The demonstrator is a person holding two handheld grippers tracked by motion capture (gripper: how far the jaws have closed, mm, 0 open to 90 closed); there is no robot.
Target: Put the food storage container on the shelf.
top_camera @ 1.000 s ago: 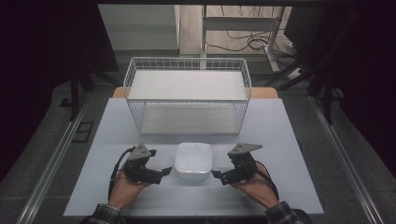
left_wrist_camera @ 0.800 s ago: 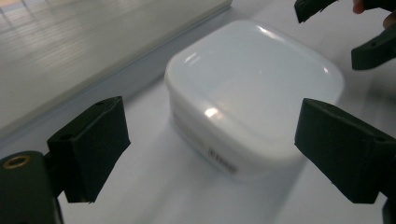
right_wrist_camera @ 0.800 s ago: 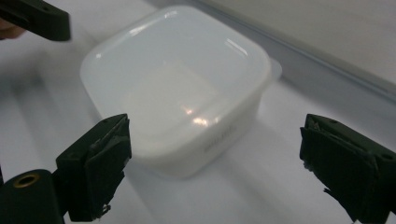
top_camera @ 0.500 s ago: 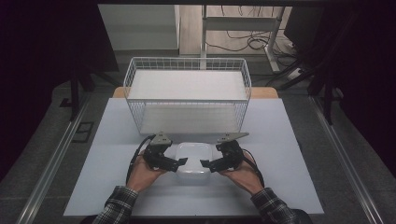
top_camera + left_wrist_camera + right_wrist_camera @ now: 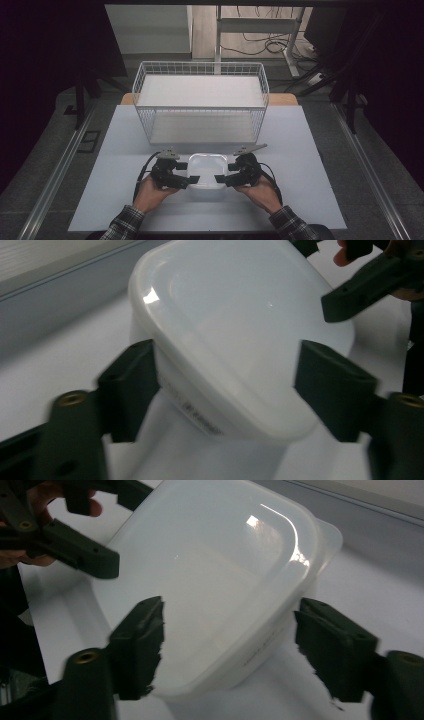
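A strip of small dark print runs along the side wall of the white translucent plastic container with rounded corners, seen in both gripper views, but it is too blurred to read. The high view places this lidded container on the pale grey table top, near its front edge and just in front of the white wire basket, between the two hands. The close views add what the high view cannot: the lid's glossy raised rim and the gaps at the jaws. The left gripper is spread wide around one end of the container; its left jaw touches or nearly touches the wall, its right jaw stands clear. The right gripper is likewise released, jaws wide on either side of the opposite end, grasping nothing.
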